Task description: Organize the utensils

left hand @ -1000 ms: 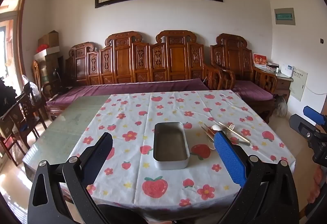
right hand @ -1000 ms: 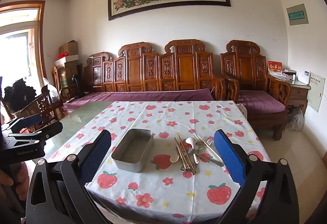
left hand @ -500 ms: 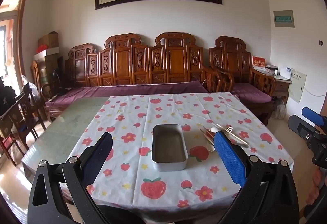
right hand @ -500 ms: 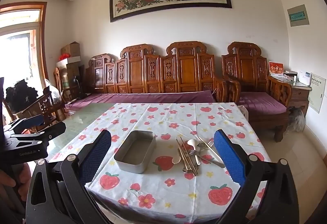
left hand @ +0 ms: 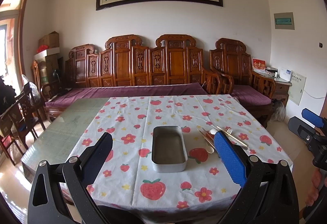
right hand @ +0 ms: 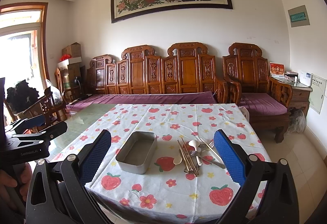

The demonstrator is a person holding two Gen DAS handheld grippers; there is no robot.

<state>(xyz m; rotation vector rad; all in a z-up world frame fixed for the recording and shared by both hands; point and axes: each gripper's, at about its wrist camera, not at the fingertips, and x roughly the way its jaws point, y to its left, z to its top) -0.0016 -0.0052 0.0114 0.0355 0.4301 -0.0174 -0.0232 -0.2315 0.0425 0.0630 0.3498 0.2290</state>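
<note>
A grey metal tin lies empty on the strawberry-print tablecloth. To its right lies a loose pile of utensils: chopsticks, a white spoon, a cream spoon and forks. The pile shows partly in the left wrist view, behind a finger. My left gripper is open and empty, held before the table's near edge. My right gripper is open and empty, likewise off the table.
The table's left part is bare green glass. A carved wooden sofa with purple cushions stands behind the table, an armchair at the right. Wooden chairs stand at the left. The other gripper shows at each view's edge.
Both grippers have drawn back and tilted up a little, so the table sits lower and smaller in each view. Nothing on the table has moved. Both stay open.
</note>
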